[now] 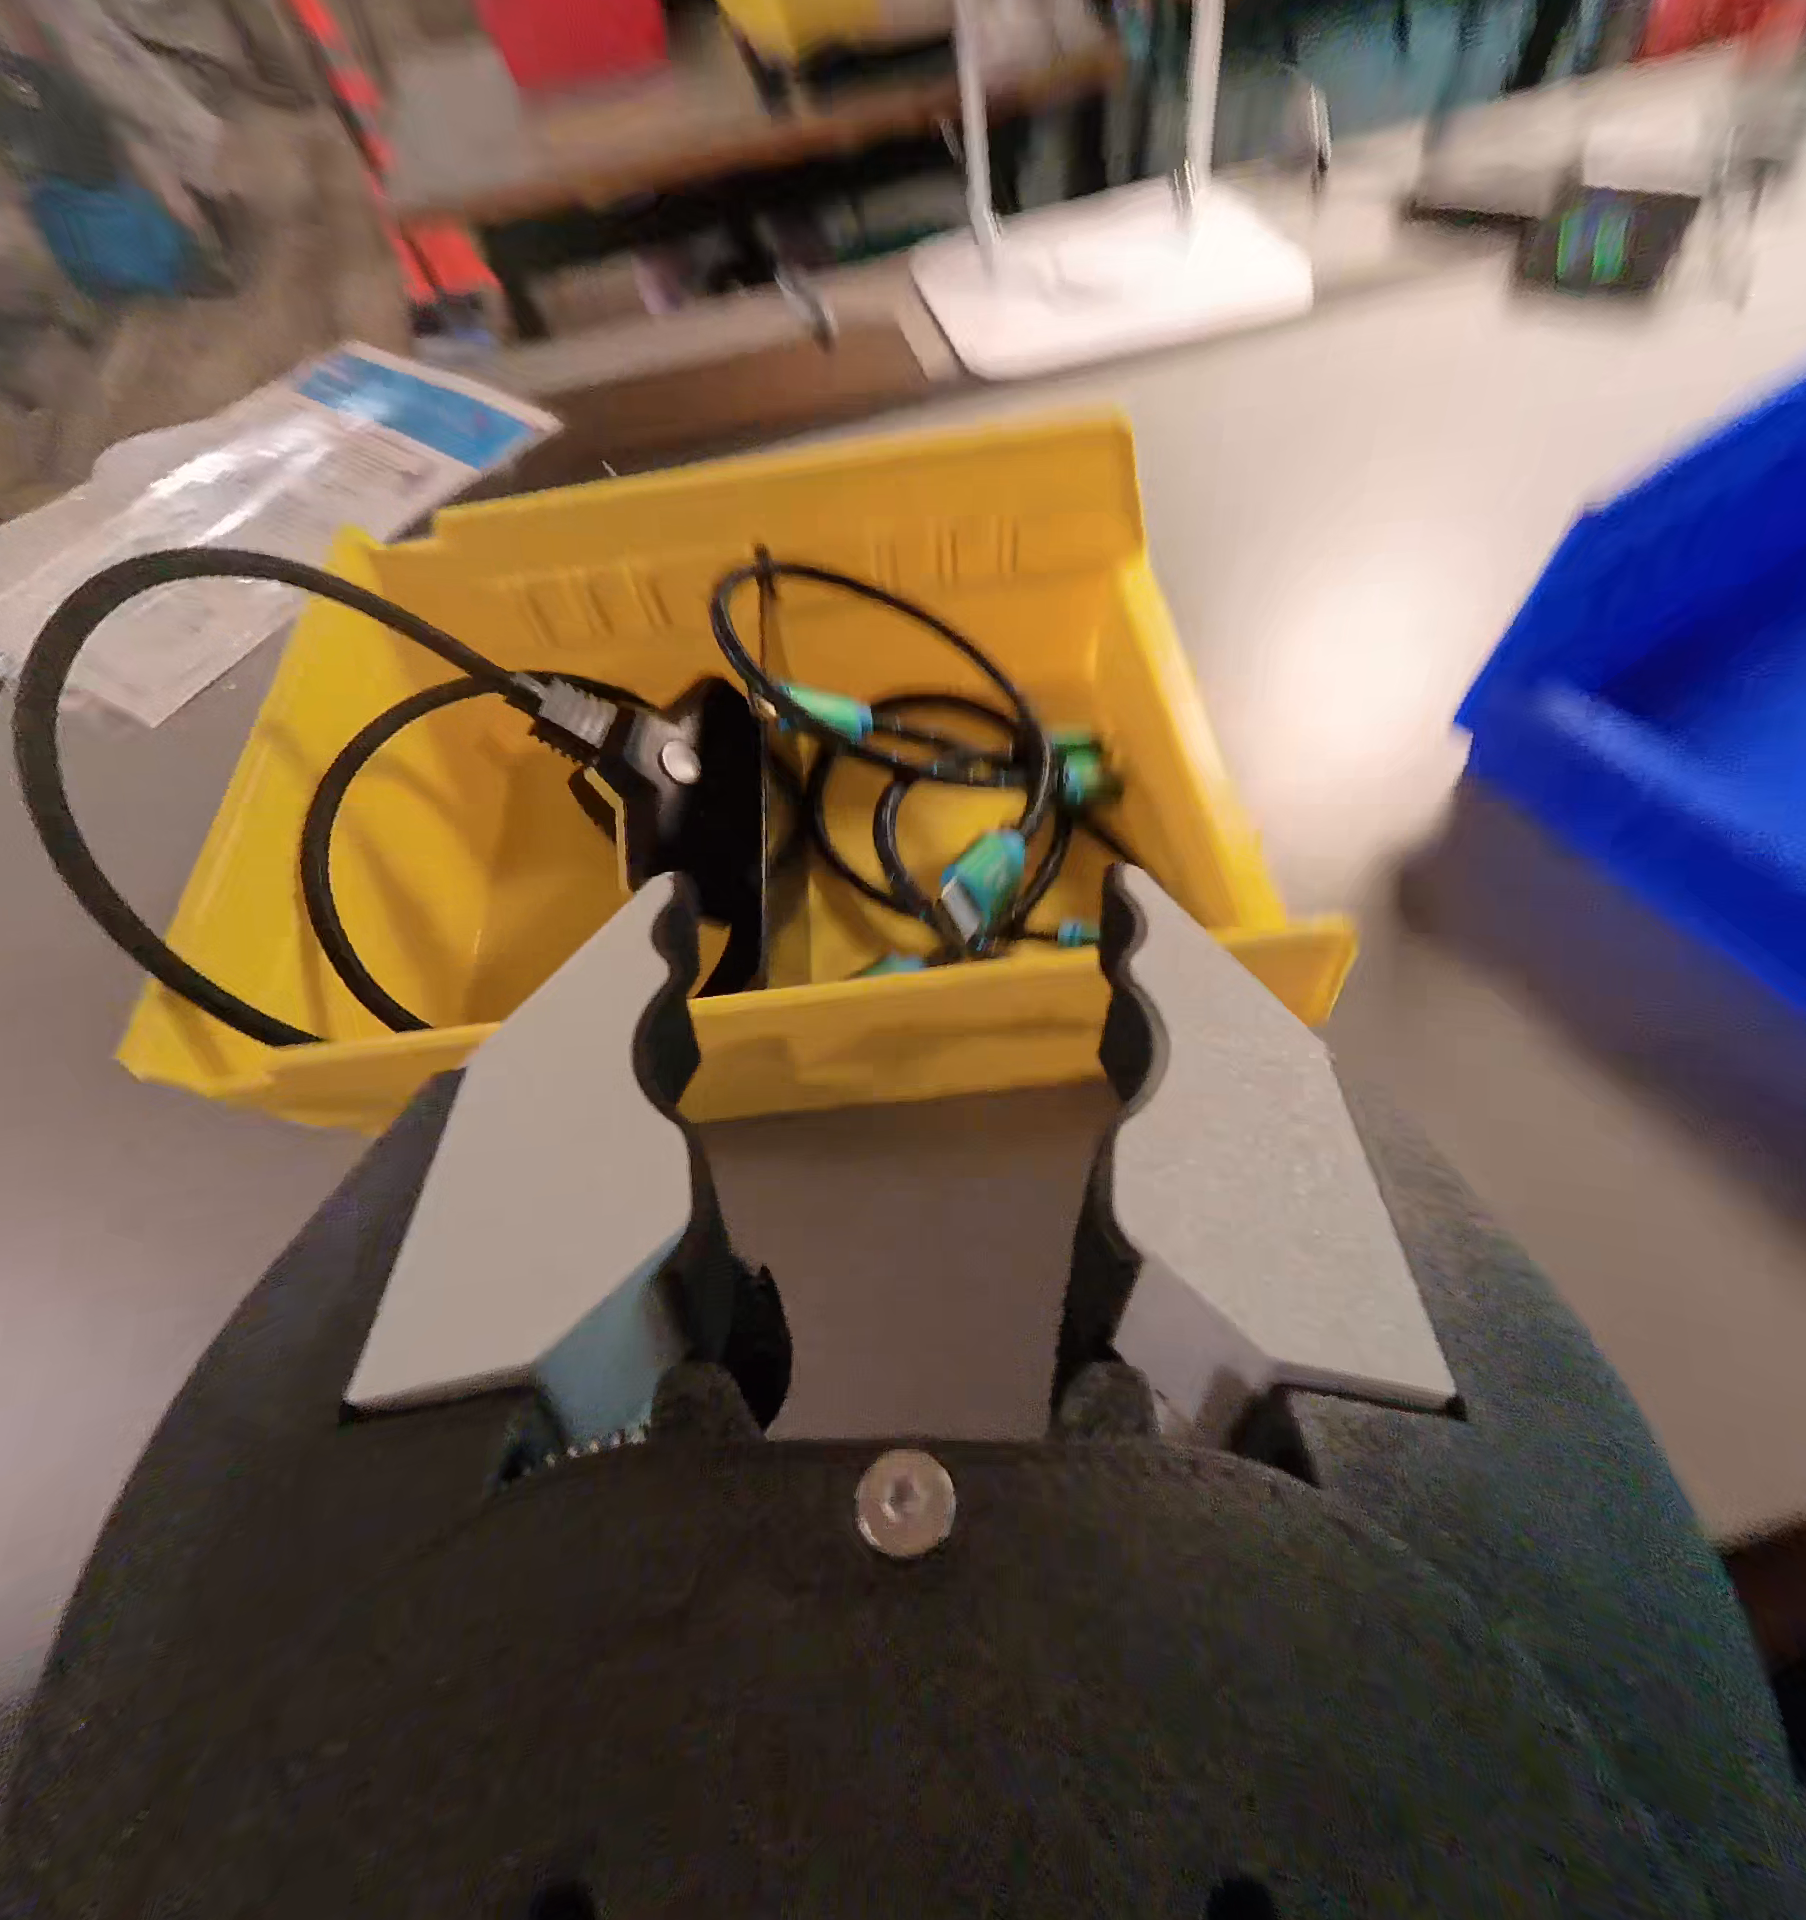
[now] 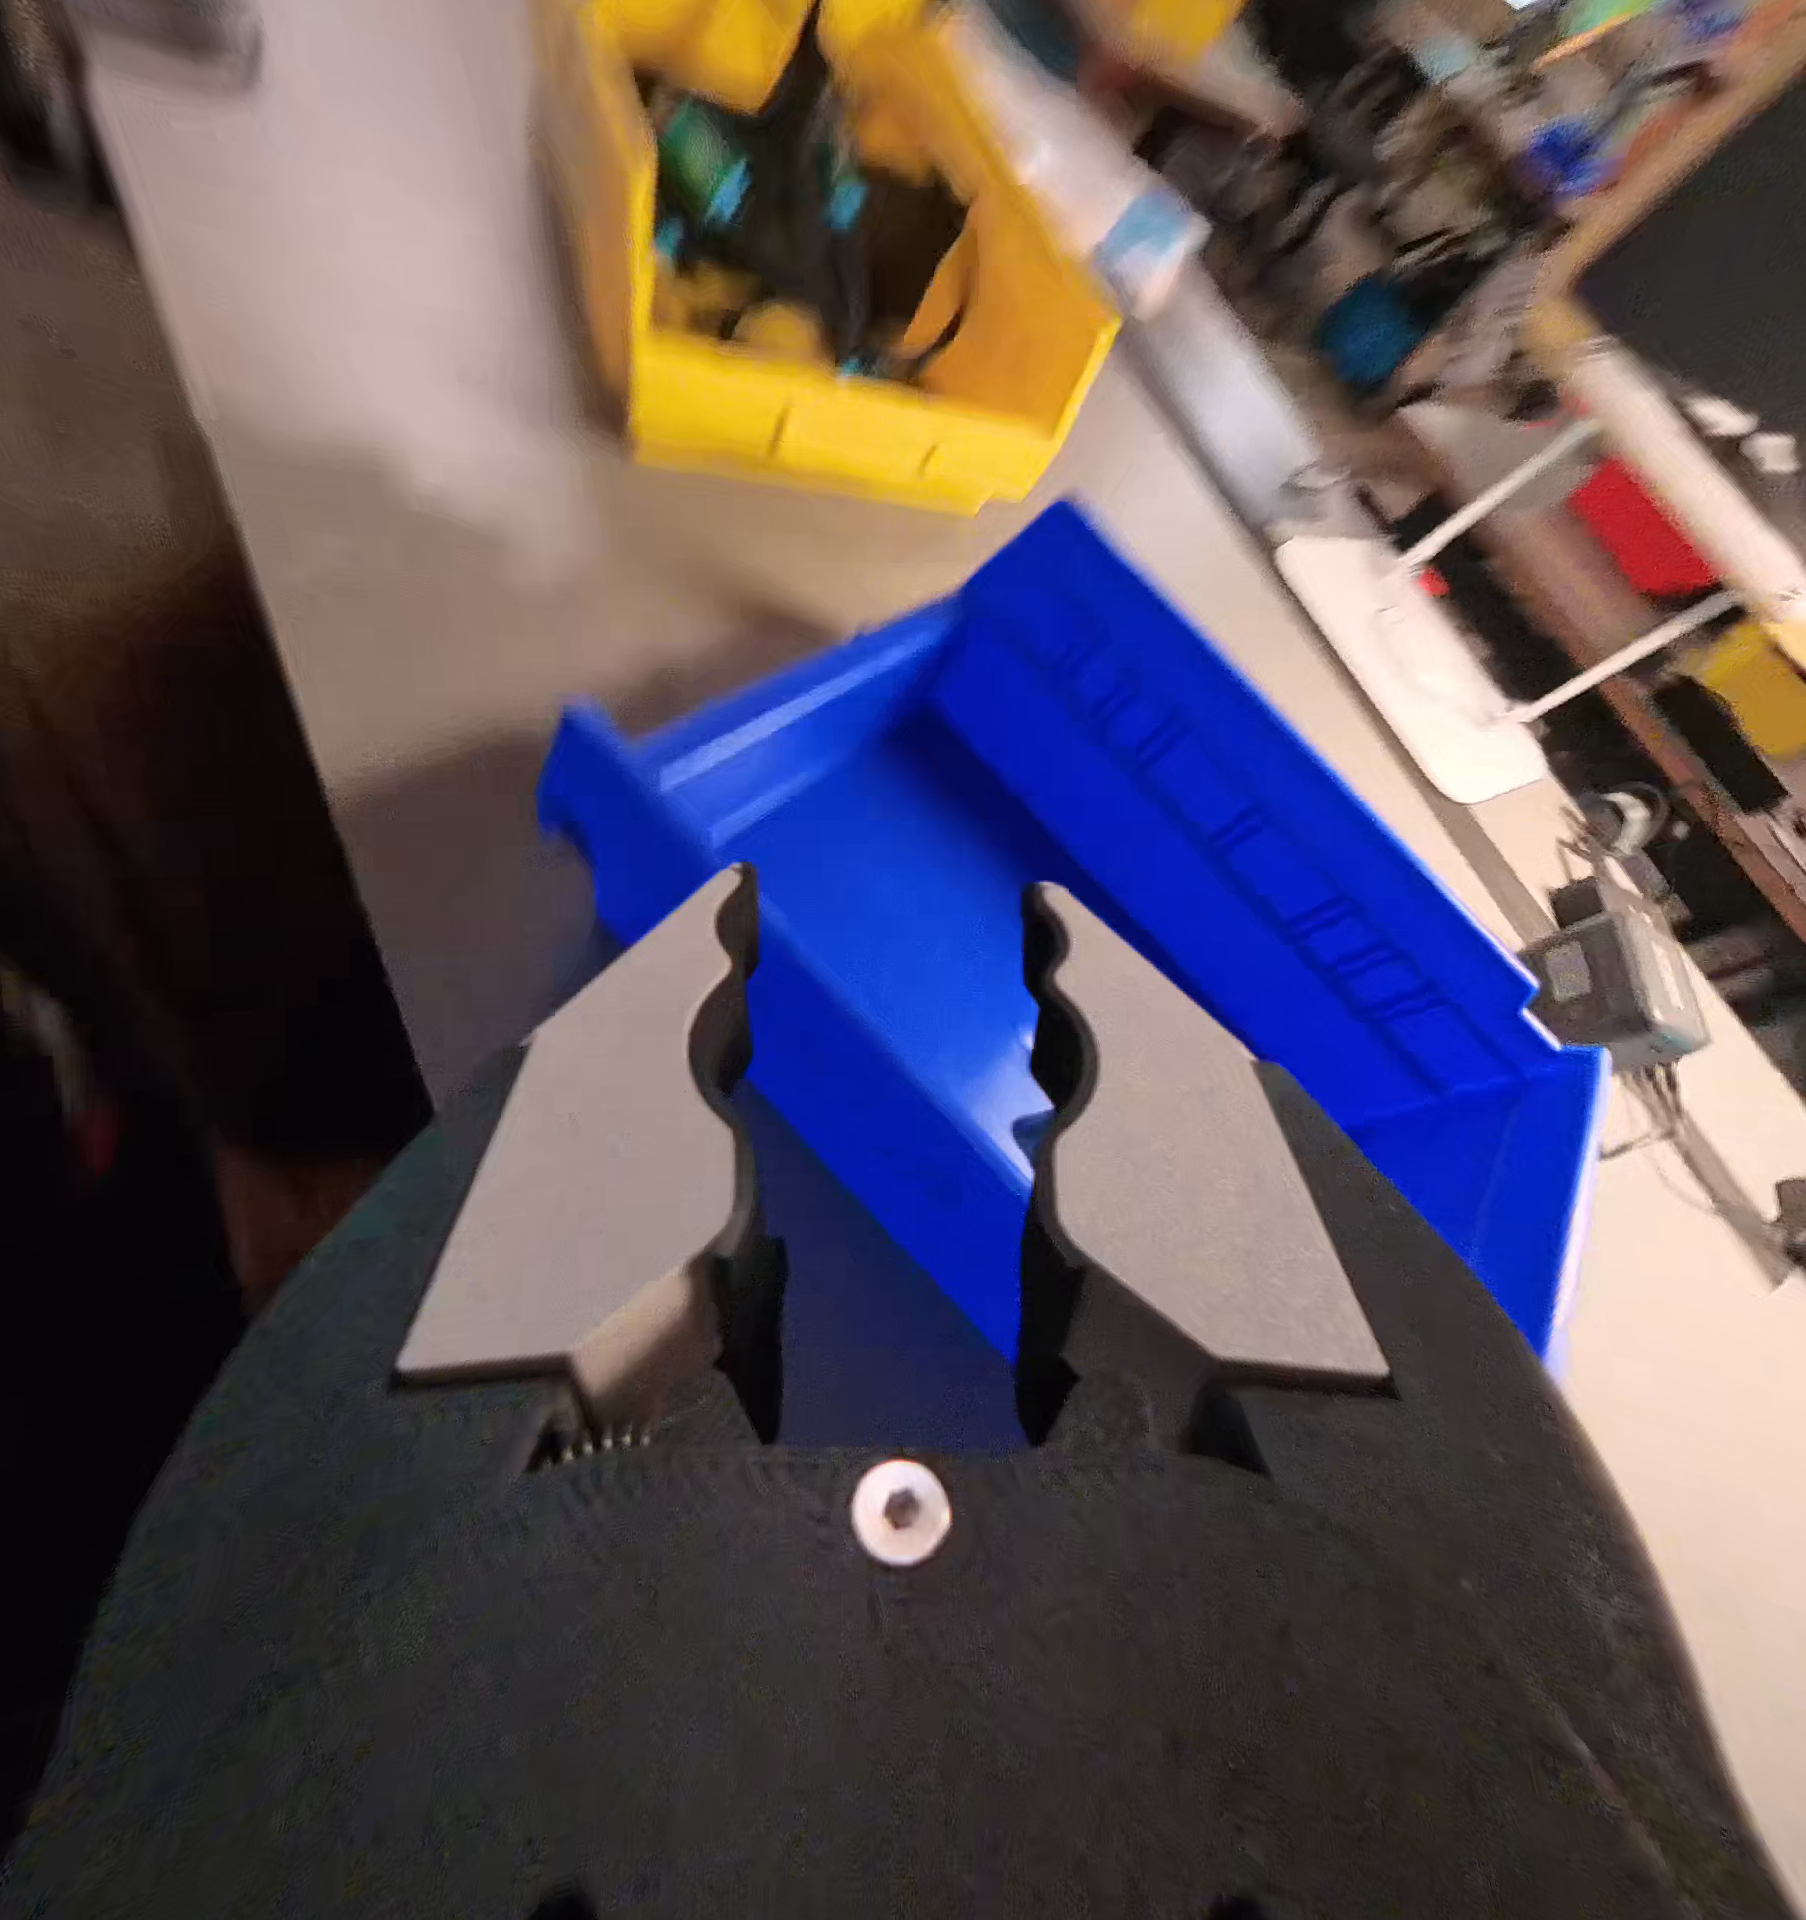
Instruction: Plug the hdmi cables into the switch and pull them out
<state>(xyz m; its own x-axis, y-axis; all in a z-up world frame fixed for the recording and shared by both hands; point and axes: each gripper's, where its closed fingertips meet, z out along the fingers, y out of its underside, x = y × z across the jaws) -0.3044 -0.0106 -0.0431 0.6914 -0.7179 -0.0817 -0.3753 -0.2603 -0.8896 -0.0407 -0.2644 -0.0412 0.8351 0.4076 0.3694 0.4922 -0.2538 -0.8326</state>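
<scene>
Where the yellow bin (image 1: 587, 831) stands on the grey table (image 1: 1346, 623), the black HDMI switch (image 1: 717, 821) rests on edge inside it, left of centre. One thick black cable (image 1: 47, 748) is plugged into the switch's left end and loops out over the bin's left wall onto the table. To the right of the switch lies a tangle of thin black HDMI cables (image 1: 982, 862) with green-sleeved plugs, all inside the bin. The left gripper (image 1: 894, 894) hangs over the bin's near wall, jaws spread wide and holding nothing; its left fingertip sits just in front of the switch, contact uncertain. The right gripper (image 2: 888, 904) hovers above the blue bin (image 2: 1242, 883), jaws likewise apart and empty. The blue bin stands to the right of the yellow one, a strip of table between them. Behind the yellow bin lie a clear plastic bag (image 1: 255, 499) and a white stand base (image 1: 1117, 281); both views are motion-blurred.
</scene>
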